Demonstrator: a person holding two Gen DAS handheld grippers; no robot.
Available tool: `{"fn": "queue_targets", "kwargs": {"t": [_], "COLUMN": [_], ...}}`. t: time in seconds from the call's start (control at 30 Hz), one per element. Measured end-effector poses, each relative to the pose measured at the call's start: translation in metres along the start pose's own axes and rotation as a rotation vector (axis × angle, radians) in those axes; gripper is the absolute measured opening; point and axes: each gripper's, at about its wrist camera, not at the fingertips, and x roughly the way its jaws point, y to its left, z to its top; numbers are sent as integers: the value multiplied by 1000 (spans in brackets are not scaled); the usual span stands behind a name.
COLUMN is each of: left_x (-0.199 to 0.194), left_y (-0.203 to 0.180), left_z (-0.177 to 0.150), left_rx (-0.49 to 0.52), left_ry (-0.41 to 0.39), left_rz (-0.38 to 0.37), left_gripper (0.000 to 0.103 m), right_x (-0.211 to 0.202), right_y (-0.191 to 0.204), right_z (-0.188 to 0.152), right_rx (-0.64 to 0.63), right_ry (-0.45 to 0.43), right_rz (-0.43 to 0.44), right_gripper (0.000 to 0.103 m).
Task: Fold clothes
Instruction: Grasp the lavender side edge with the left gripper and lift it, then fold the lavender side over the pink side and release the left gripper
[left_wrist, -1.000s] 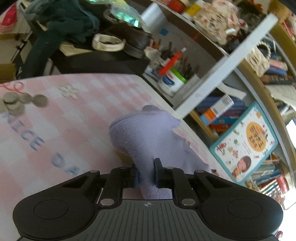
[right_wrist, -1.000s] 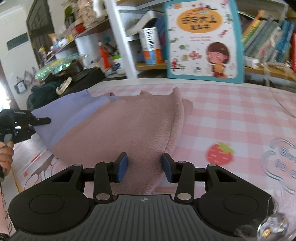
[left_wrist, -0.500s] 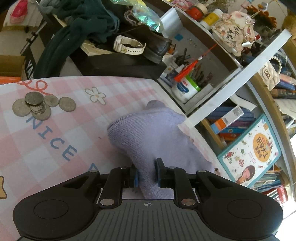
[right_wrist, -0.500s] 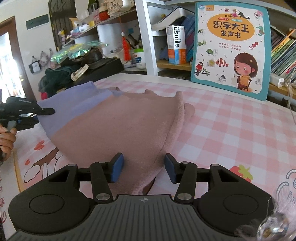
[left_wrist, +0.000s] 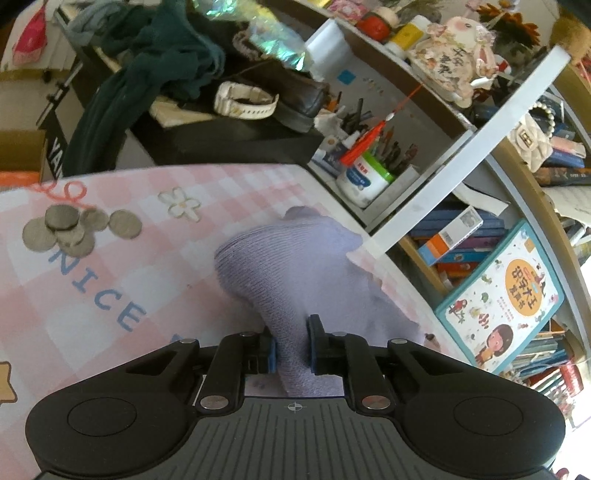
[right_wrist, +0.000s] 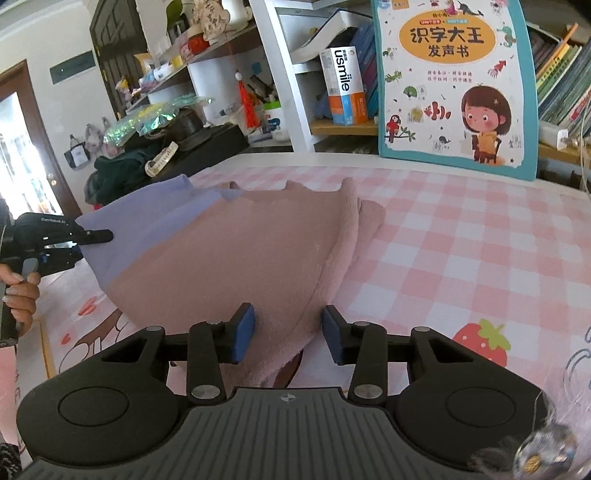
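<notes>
A knit garment, dusty pink (right_wrist: 240, 266) with a lavender band (right_wrist: 147, 214), lies on the pink checked table cover (right_wrist: 461, 266). My left gripper (left_wrist: 290, 345) is shut on the lavender end (left_wrist: 295, 266) and holds it lifted off the table; it also shows at the left of the right wrist view (right_wrist: 92, 234). My right gripper (right_wrist: 288, 338) is open, its blue pads (right_wrist: 244, 328) either side of the pink near corner without pinching it.
Several coins (left_wrist: 74, 229) lie on the table left of the lavender end. A picture book (right_wrist: 454, 85) leans at the table's far edge. Shelves with books, a pen pot (left_wrist: 364, 181) and a black stand with dark clothes (left_wrist: 155, 66) border the table.
My left gripper has kept hold of the lavender end and pulled back left, with more table and the coins in view. My right gripper has shifted closer over the pink corner, still open.
</notes>
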Motion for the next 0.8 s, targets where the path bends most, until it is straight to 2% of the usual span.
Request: {"fn": "queue_targets", "kwargs": {"t": [0.2,0.4,0.53,0.63,0.7,0.8], "left_x": [-14,-30,-38,-35,-26,-6], "left_y": [-43,-115,-168,-206,-225,-236], "left_z": [5,-9,-39,-88,-129,-189], "left_rx": [131,386,624,873,1068,1361], "left_ry": [-59,-133,-164,-164,-117,23], "left_rz": [-42,-100,-145,-134,-115,-81], "left_gripper": [11,11,11,13,20,30], "right_x": [0,-1,-1,-2,-2,-4], "right_y": [-2,-1,-2,-5,-8,-13], "right_z": [-1,-2,-2,-1,-1,-2], "right_rx": [13,13,16,29,44,71], "right_ry": [-4,-5,-5,-6,-6,-8], "right_rz": [8,9,12,21,32,51], "right_gripper": [38,38,38,39,39,39]}}
